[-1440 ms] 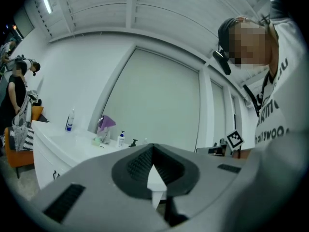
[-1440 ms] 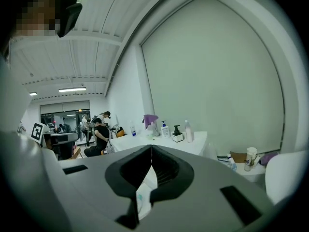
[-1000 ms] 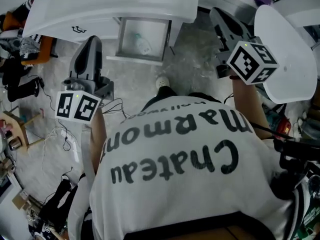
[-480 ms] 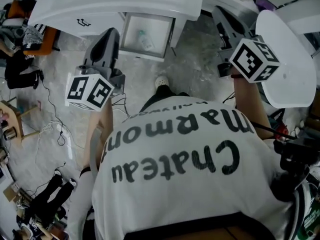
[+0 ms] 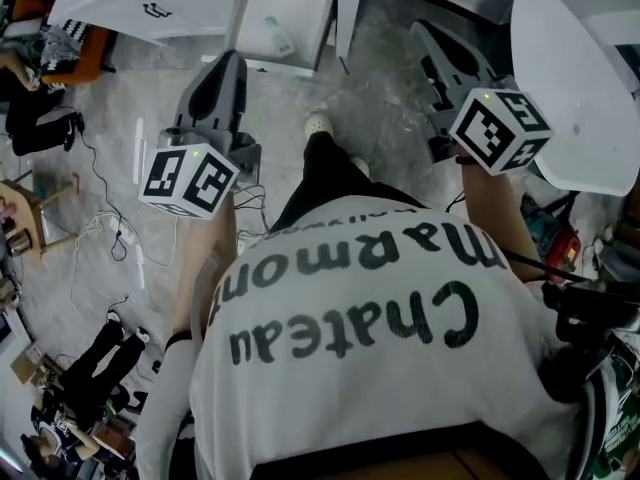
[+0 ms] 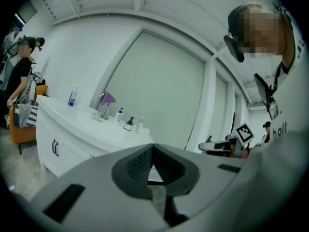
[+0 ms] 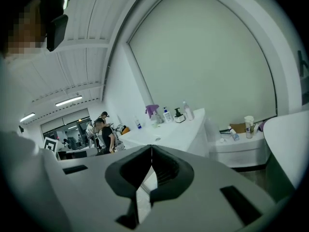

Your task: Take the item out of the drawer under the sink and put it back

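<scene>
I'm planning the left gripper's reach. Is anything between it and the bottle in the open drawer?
Nothing visible: the drawer is open, the bottle lies uncovered inside, and only floor separates the left gripper from it.

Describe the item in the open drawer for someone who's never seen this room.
At the top of the head view stands the white sink cabinet, its drawer pulled open. Inside lies a small clear bottle with a green cap, the only thing visible in the drawer.

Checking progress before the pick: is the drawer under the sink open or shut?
Open: the drawer juts out from the white cabinet, with a bottle lying inside.
</scene>
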Action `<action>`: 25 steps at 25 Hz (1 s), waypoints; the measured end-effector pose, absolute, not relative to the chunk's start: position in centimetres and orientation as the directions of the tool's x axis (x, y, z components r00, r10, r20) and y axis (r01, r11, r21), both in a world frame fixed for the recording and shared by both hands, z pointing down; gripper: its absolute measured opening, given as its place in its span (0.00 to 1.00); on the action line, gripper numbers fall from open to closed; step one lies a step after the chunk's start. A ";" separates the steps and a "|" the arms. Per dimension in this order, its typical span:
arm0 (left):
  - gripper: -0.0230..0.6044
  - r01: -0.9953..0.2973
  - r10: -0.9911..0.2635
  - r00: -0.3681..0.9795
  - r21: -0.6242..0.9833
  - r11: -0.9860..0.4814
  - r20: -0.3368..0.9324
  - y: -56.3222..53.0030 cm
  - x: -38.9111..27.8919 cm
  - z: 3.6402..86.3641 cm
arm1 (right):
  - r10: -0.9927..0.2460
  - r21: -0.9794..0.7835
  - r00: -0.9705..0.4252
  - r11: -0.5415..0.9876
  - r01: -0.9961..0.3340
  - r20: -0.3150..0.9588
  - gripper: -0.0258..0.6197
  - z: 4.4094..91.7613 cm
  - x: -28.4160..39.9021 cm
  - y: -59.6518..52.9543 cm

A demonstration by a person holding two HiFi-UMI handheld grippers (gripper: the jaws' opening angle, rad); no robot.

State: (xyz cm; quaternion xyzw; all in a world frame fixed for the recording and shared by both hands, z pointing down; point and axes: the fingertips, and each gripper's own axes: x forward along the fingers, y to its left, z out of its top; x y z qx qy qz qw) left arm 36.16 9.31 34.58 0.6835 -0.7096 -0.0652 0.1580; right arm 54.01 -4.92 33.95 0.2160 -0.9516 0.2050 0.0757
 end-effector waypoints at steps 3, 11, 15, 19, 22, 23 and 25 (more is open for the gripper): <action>0.05 -0.952 -0.991 -0.012 0.303 0.051 0.131 9.7 37.2 34.5 | -0.377 -0.362 -0.899 0.824 -0.435 0.222 0.06 33.8 54.6 -4.5; 0.05 -0.953 -0.995 -0.033 0.298 0.061 0.099 10.6 38.4 33.8 | -0.373 -0.373 -0.905 0.825 -0.424 0.203 0.06 33.7 55.8 -3.7; 0.05 -0.949 -0.993 -0.045 0.304 0.078 0.113 10.7 38.4 34.0 | -0.378 -0.385 -0.905 0.819 -0.425 0.197 0.06 33.3 56.3 -4.0; 0.05 -0.947 -0.988 -0.064 0.302 0.106 0.144 10.2 37.8 35.3 | -0.384 -0.394 -0.902 0.812 -0.431 0.195 0.06 33.5 56.6 -4.6; 0.05 -0.945 -0.982 -0.071 0.303 0.123 0.178 10.0 37.3 36.8 | -0.396 -0.407 -0.899 0.802 -0.438 0.187 0.06 33.5 56.5 -5.4; 0.05 -0.945 -0.980 -0.071 0.302 0.126 0.186 9.9 37.1 37.1 | -0.400 -0.408 -0.898 0.800 -0.440 0.184 0.06 33.5 56.4 -5.7; 0.05 -0.944 -0.979 -0.071 0.303 0.127 0.189 9.4 36.5 37.6 | -0.409 -0.406 -0.895 0.798 -0.446 0.179 0.06 33.2 56.1 -6.3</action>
